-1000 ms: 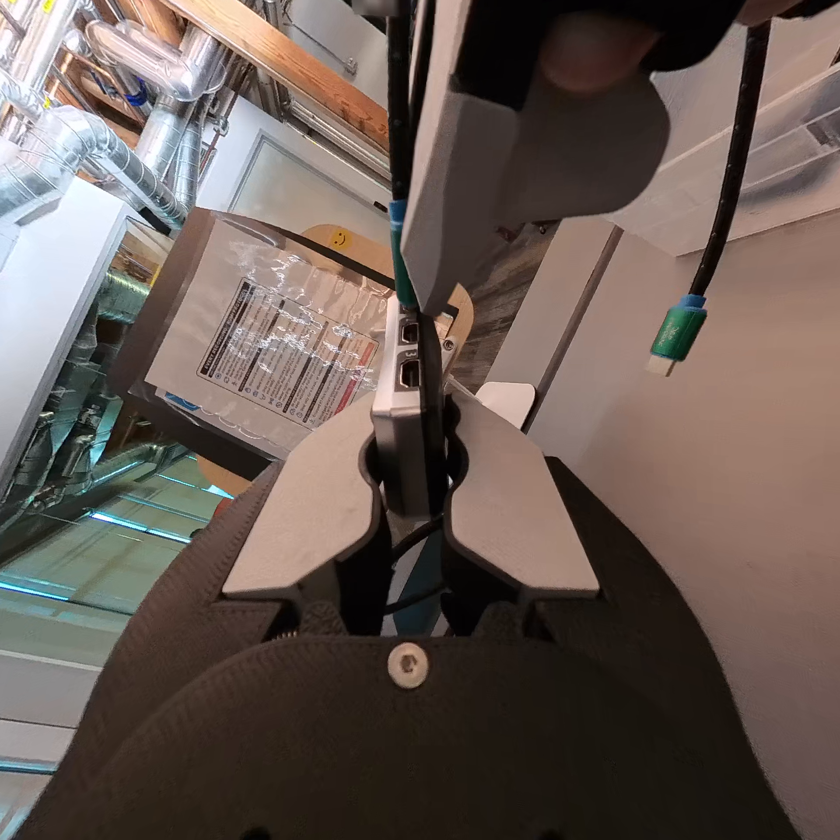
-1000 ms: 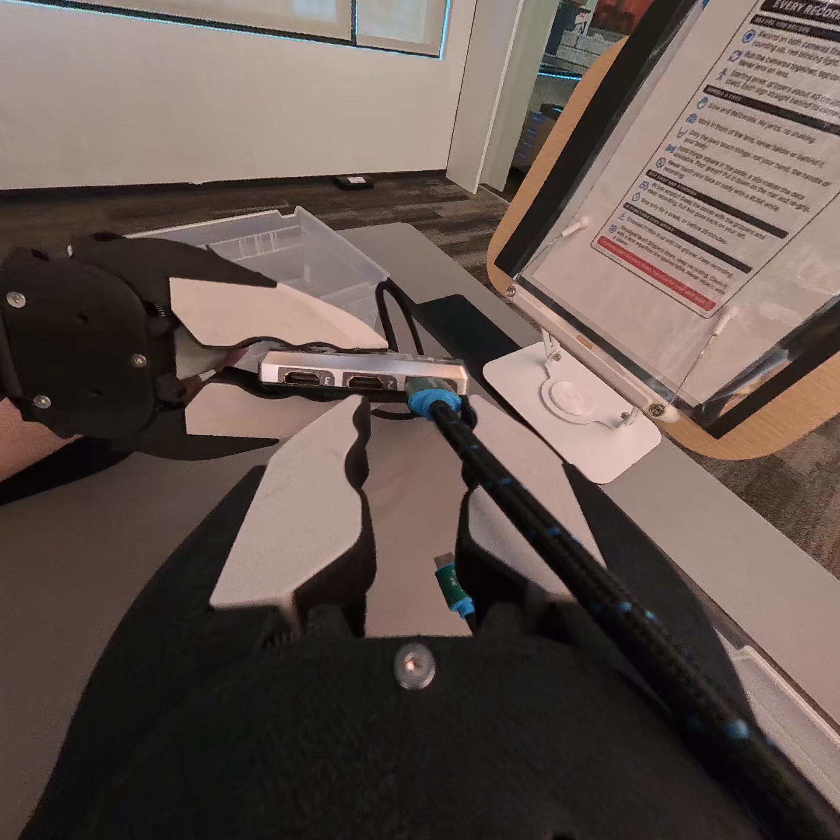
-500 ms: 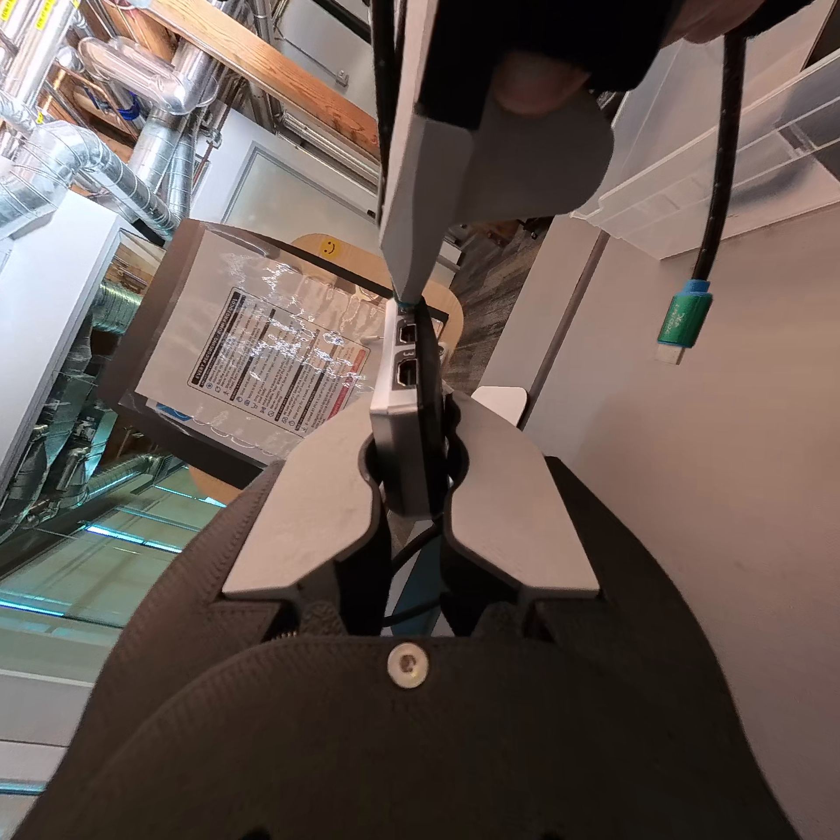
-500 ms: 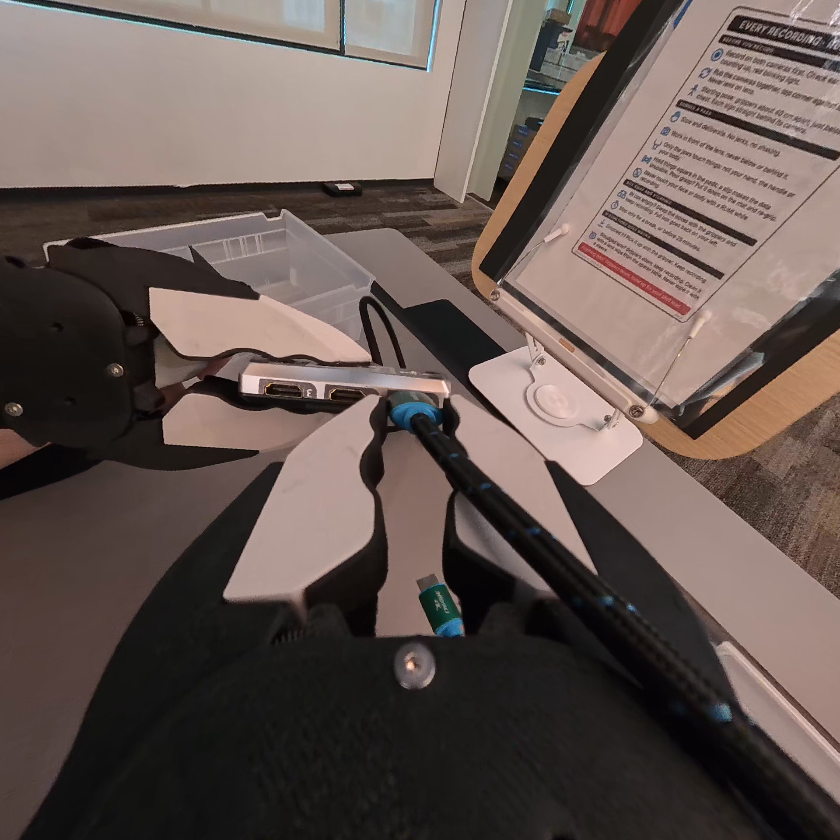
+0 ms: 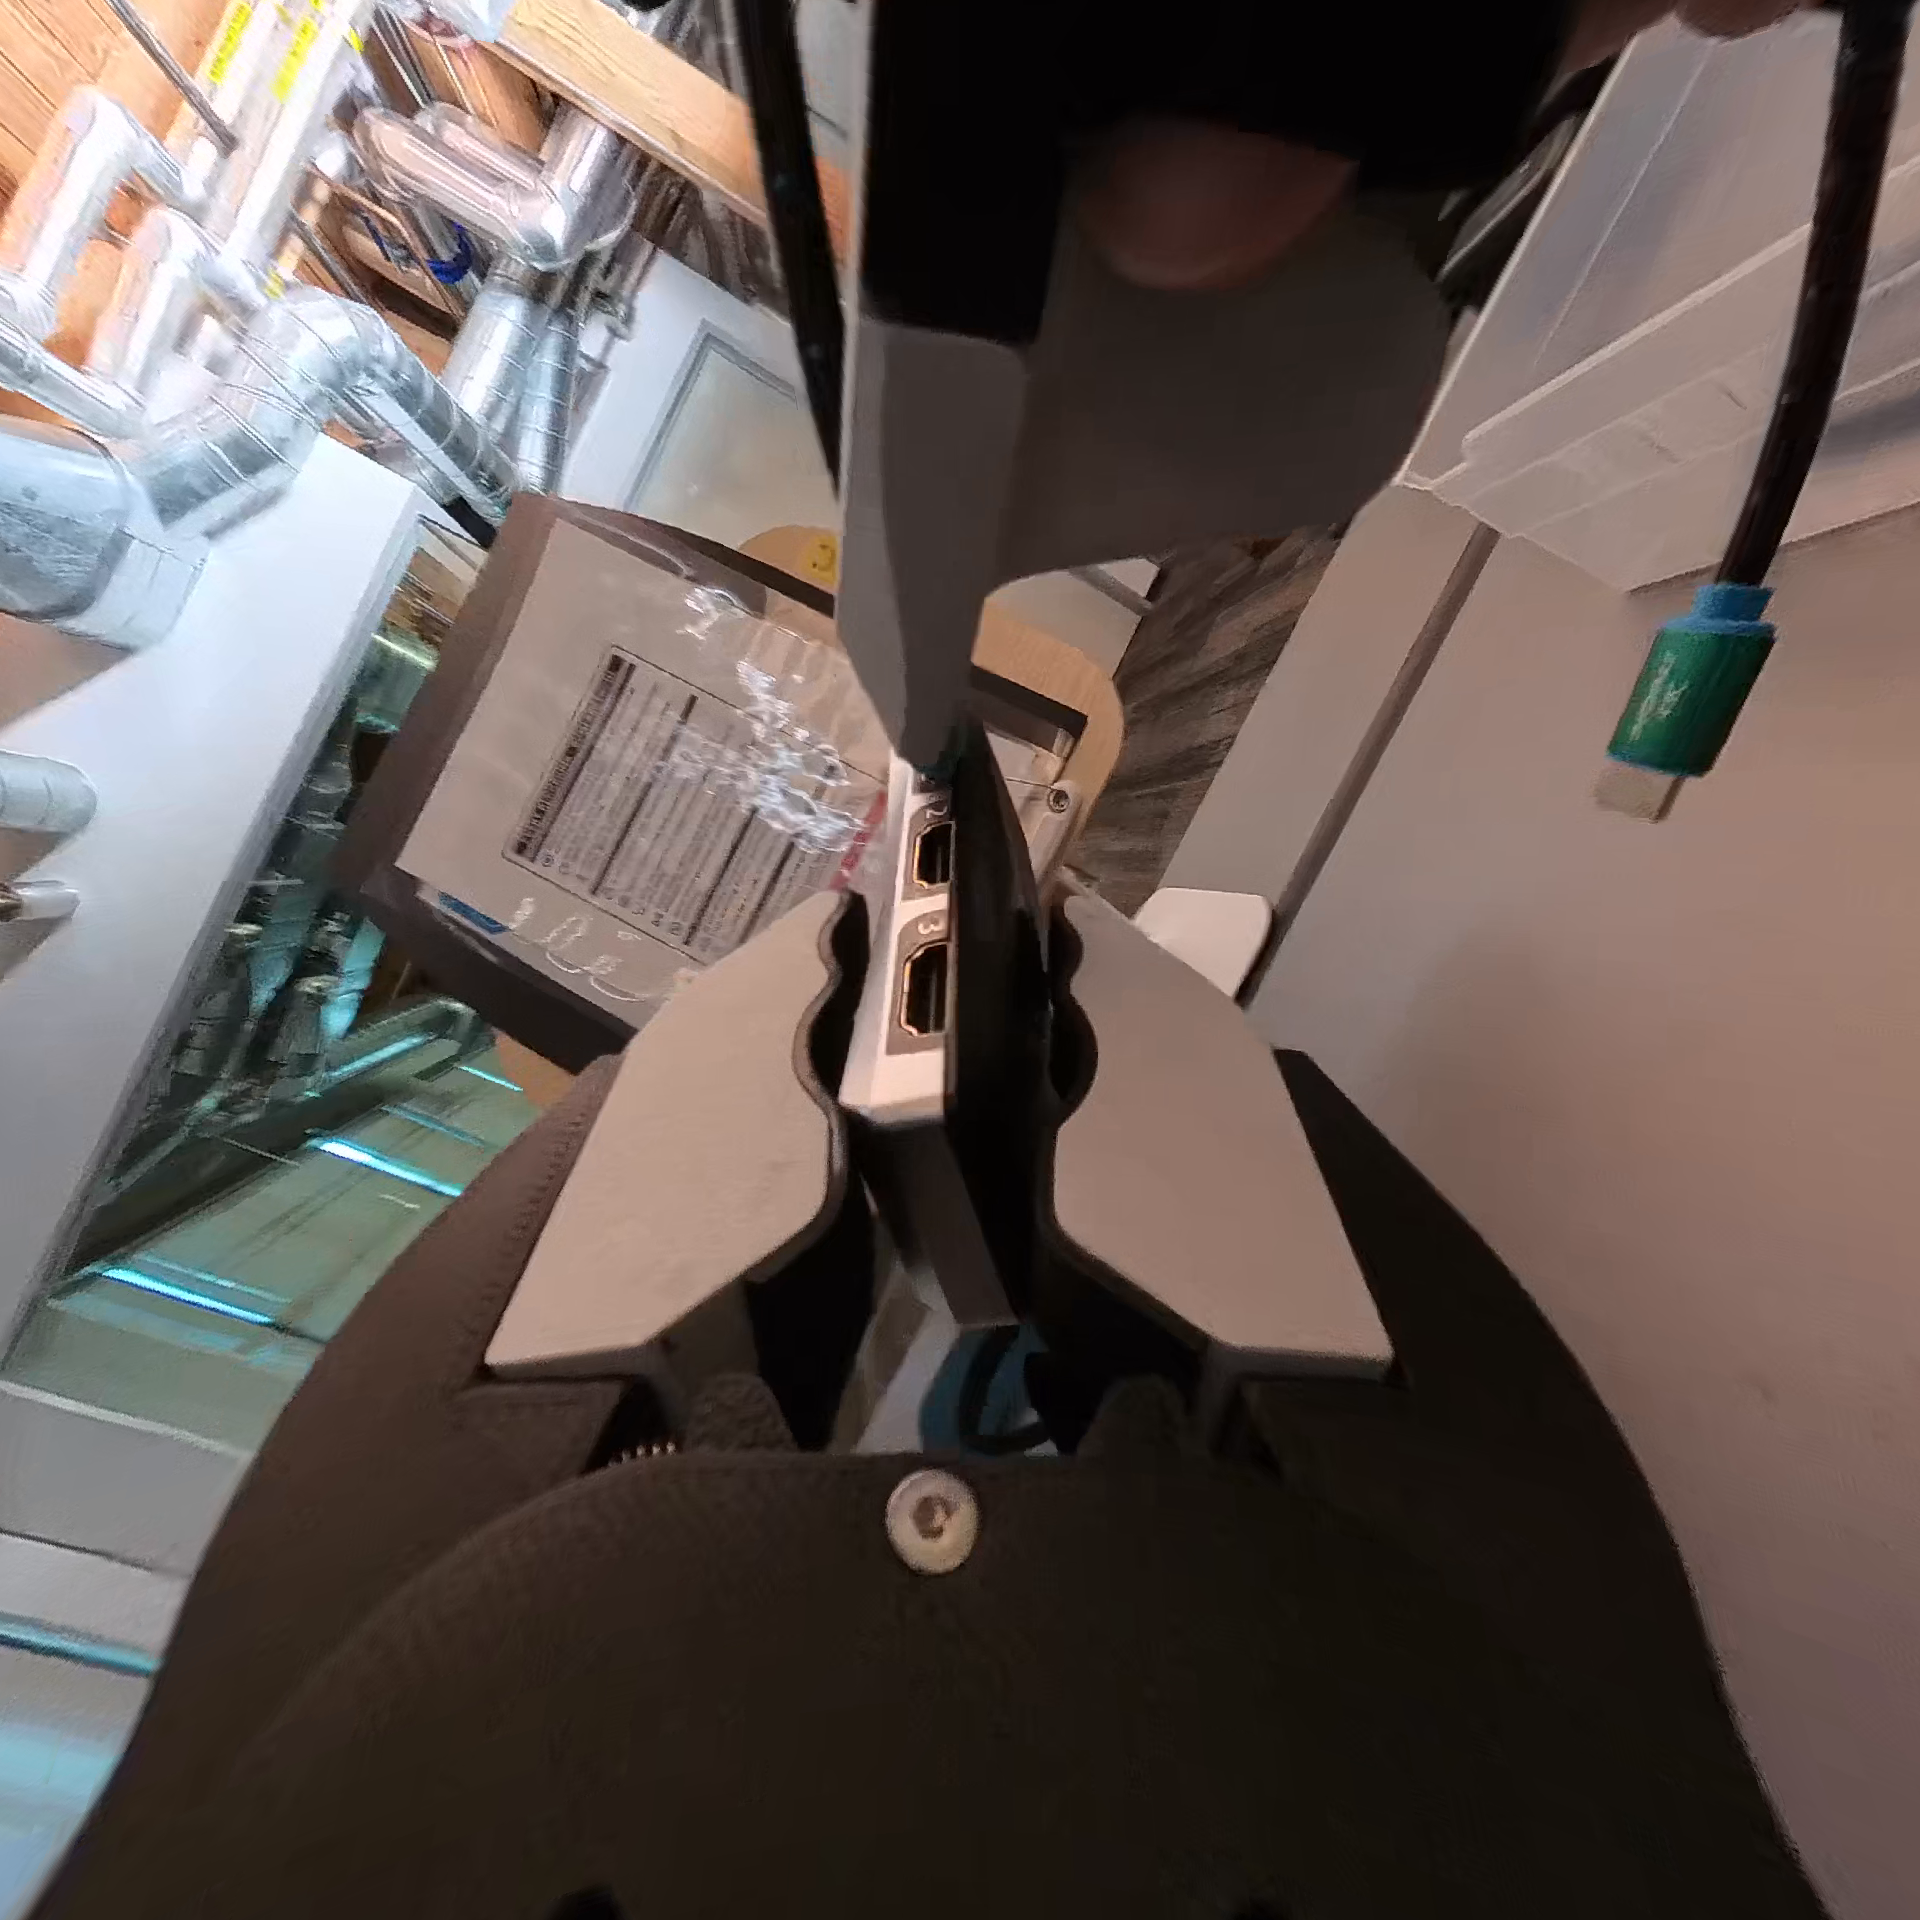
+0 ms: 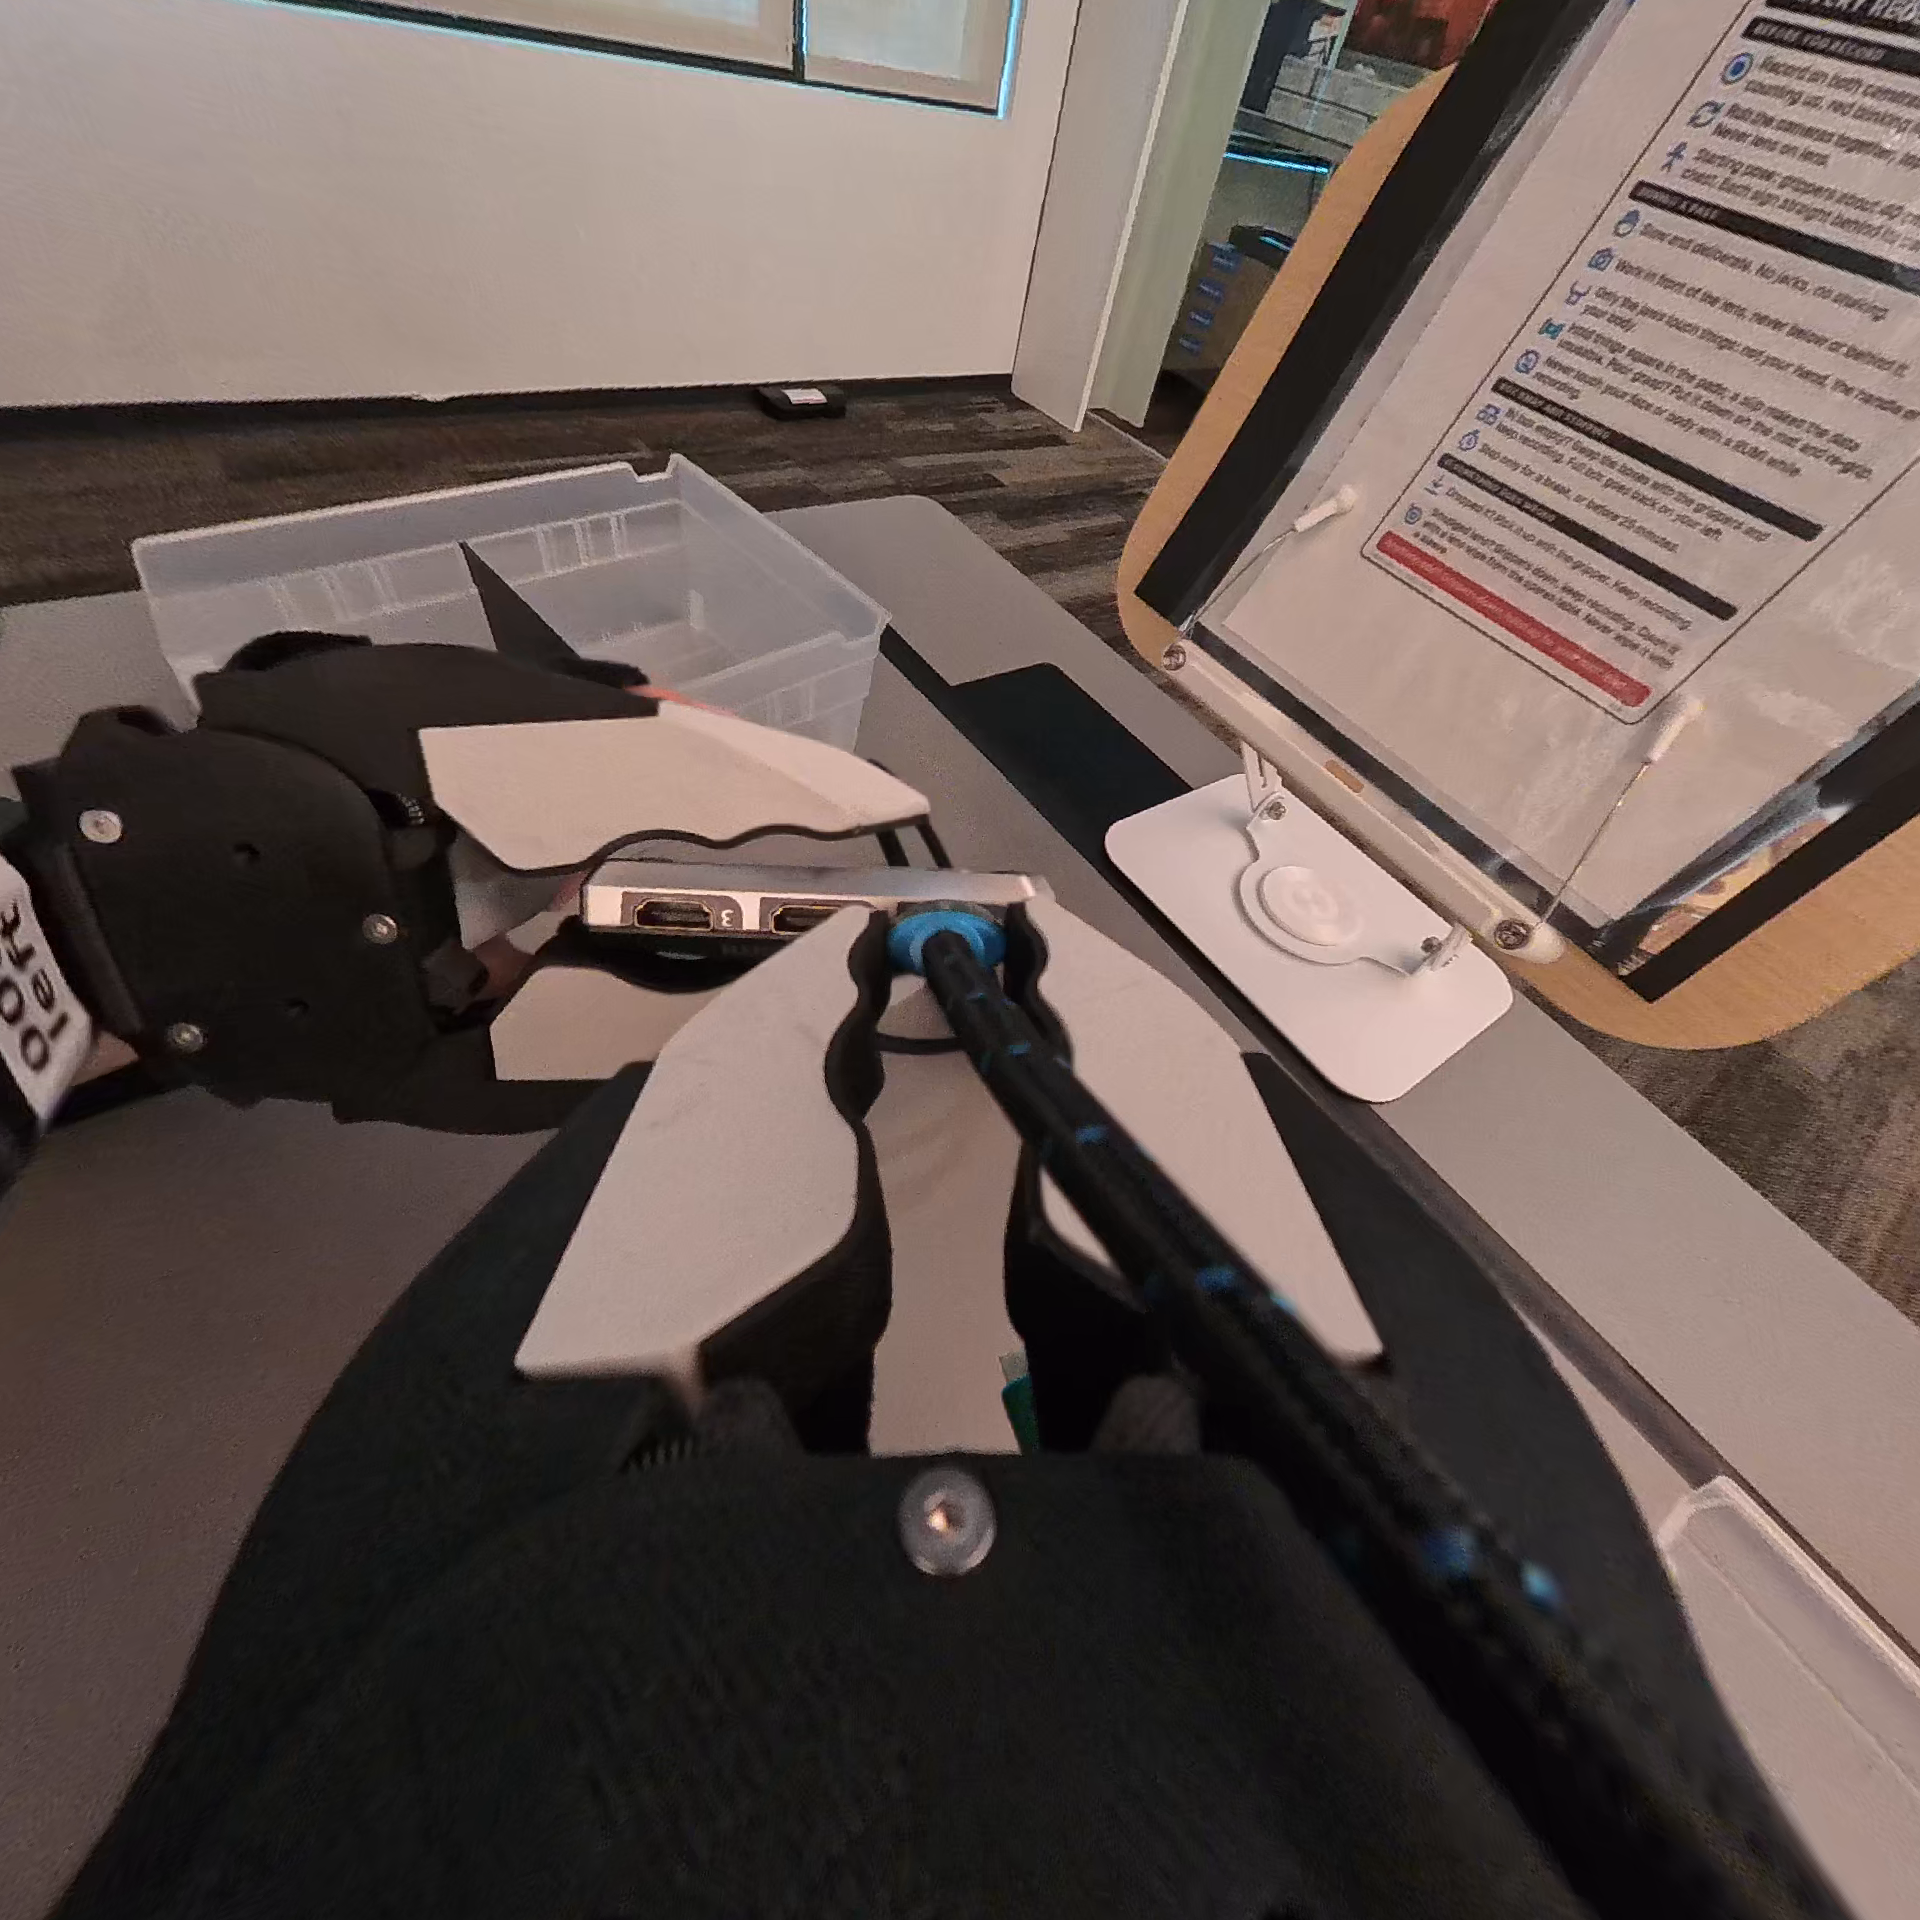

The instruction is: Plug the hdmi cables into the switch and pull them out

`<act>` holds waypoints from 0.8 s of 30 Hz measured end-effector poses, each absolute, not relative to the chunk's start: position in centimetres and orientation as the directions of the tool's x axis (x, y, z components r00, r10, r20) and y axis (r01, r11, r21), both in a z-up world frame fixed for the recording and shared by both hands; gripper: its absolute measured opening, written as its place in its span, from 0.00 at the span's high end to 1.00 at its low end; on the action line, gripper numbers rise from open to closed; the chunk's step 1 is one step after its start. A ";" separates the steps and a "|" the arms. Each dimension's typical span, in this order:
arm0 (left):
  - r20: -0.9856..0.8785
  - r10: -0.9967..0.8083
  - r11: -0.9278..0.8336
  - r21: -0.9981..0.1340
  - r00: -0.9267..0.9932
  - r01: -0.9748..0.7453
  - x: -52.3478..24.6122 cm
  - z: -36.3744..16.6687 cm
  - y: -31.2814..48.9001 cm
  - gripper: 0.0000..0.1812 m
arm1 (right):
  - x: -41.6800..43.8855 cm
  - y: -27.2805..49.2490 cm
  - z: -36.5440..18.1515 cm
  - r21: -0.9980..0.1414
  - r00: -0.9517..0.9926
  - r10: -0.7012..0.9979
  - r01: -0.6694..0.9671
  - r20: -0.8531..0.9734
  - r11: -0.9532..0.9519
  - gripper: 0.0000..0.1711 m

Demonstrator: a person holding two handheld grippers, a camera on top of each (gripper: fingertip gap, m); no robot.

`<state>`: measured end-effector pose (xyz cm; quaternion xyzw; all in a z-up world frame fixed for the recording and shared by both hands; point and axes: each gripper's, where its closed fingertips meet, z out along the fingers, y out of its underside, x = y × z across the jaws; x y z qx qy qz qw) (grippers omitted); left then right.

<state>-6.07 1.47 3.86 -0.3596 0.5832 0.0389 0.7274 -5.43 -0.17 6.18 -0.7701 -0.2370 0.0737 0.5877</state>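
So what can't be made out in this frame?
- Right wrist view: right gripper fingers hide whether the plug is fully seated in the switch.
- Left wrist view: right gripper covers that port.
- Right wrist view: second plug mostly hidden.

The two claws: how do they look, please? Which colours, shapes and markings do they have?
Both look alike. The left claw has a black textured body with small silver screws, a white strap bearing writing at the wrist, and two flat light-grey fingers with wavy black inner edges. The right claw has one silver screw at its centre.
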 end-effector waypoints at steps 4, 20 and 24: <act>-0.846 -0.446 0.687 -0.532 0.290 -0.495 -6.1 3.3 1.9 0.84 | -5.2 0.1 5.9 -0.942 0.878 0.455 0.268 0.152 -0.202 0.87; -0.836 -0.349 0.570 -0.548 0.424 -0.612 -9.6 6.3 6.0 0.86 | -5.2 -1.8 11.3 -0.926 0.899 0.230 0.378 0.373 0.026 0.87; -0.761 -0.423 0.524 -0.648 0.492 -0.552 -14.0 7.4 10.1 0.86 | -3.7 -6.2 15.8 -0.959 0.919 0.276 0.263 0.282 0.104 0.87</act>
